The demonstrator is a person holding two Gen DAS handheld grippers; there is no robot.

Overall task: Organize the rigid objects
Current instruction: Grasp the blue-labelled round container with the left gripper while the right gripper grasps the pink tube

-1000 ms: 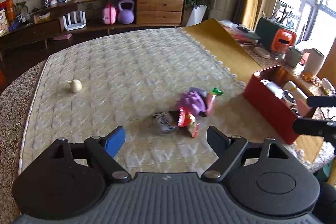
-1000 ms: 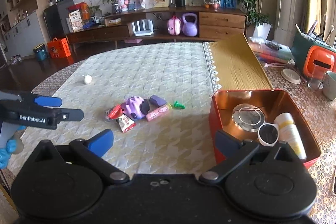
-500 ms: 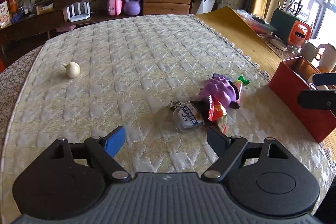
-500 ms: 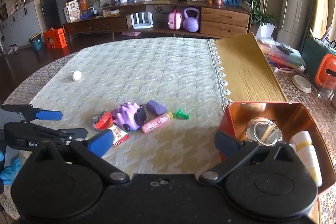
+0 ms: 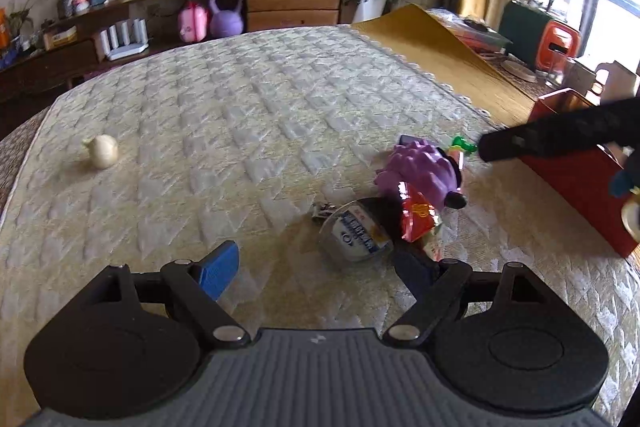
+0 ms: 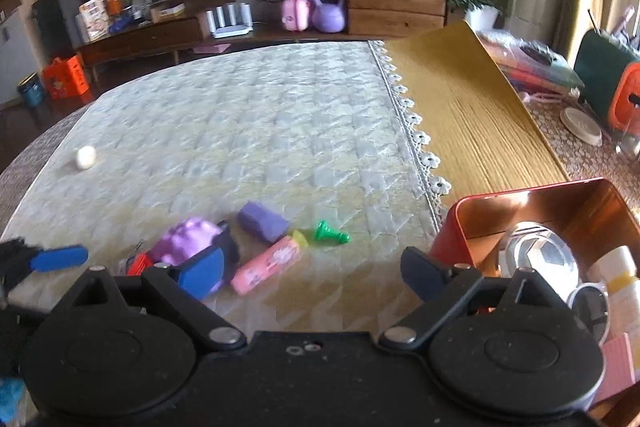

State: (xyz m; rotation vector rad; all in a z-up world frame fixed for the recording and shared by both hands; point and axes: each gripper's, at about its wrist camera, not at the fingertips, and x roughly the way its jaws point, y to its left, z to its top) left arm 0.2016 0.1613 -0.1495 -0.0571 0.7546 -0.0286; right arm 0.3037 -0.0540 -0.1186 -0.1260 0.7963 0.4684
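Observation:
A small pile lies on the quilted cloth: a purple ridged toy point(image 5: 420, 169) point(image 6: 188, 241), a clear cup with a blue label point(image 5: 356, 233), a red snack packet point(image 5: 418, 217), a pink tube point(image 6: 266, 265), a purple block point(image 6: 262, 221) and a green piece point(image 6: 330, 233). My left gripper point(image 5: 316, 267) is open and empty just before the cup. My right gripper point(image 6: 312, 269) is open and empty, low over the pink tube. A red tin point(image 6: 452, 239) point(image 5: 580, 195) at the right holds a glass lid point(image 6: 538, 259) and bottles.
A white garlic bulb point(image 5: 102, 151) point(image 6: 85, 157) lies alone at the far left of the cloth. A yellow wooden board point(image 6: 464, 107) lies beyond the tin. Clutter and an orange appliance point(image 6: 628, 95) stand at the far right. A sideboard lines the back wall.
Both grippers moved closer to the pile and lower. The right gripper's finger now reaches in over the green piece in the left view. Both stayed open.

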